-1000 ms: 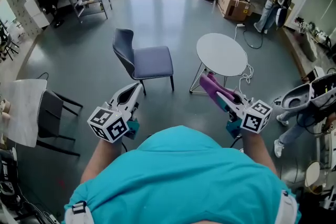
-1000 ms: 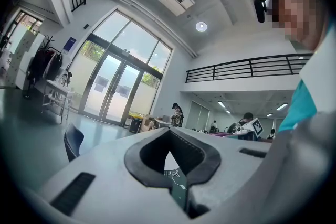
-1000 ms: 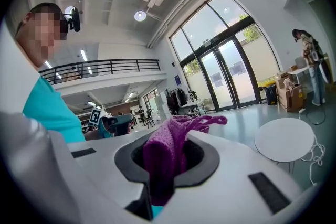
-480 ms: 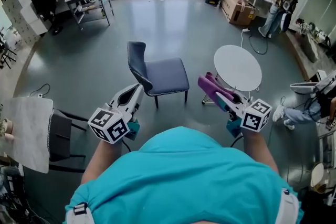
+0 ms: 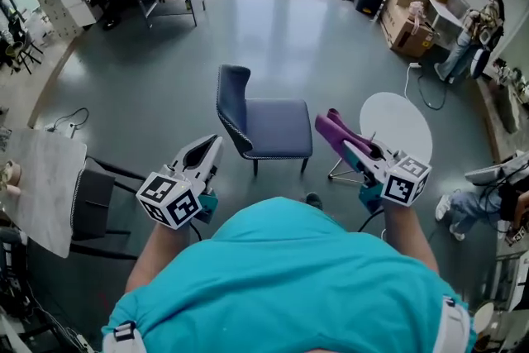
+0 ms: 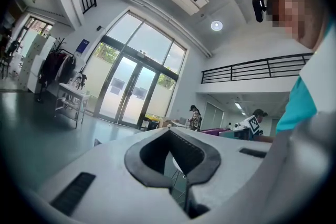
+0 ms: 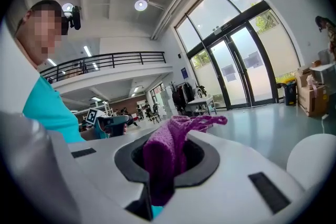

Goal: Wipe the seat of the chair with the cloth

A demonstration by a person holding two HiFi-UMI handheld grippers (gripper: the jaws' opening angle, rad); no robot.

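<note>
— Cloth [image 7: 160, 162] first: where does it sit?

— Between the jaws of the right gripper [image 7: 176, 131]. They are clamped on it. A thick purple knitted fold fills the hollow between the pads, and a loose end pokes out past the tips, forward and a little to the right.

— And seen from the head view?

— The same cloth [image 5: 332, 128] sticks out ahead of the right gripper [image 5: 351, 149], which the person holds in front of a teal shirt [image 5: 289, 285].

— Where is the chair [image 5: 260, 124] from there?

— Ahead of both grippers, in the space between them. Its dark blue seat [image 5: 281, 130] lies ahead of the right gripper's tips and to their left, down on the floor. The cloth's free end shows just beside the seat's right edge, not over it and not laid on it.

— The backrest [image 5: 231, 103]?

— On the far side of the seat from the right gripper, upright, ahead and slightly right of the left gripper [image 5: 211, 146].

— What is the left gripper [image 6: 169, 134] doing?

— Its jaws are pressed together with nothing caught between them. Only floor and thin table legs show through the hollow of the pads.

— Anything else close by?

— A round white table [image 5: 397, 124] stands ahead and to the right of the right gripper, near its tips in the picture. In the right gripper view, the table's pale edge [image 7: 312, 157] shows low on the right.
</note>
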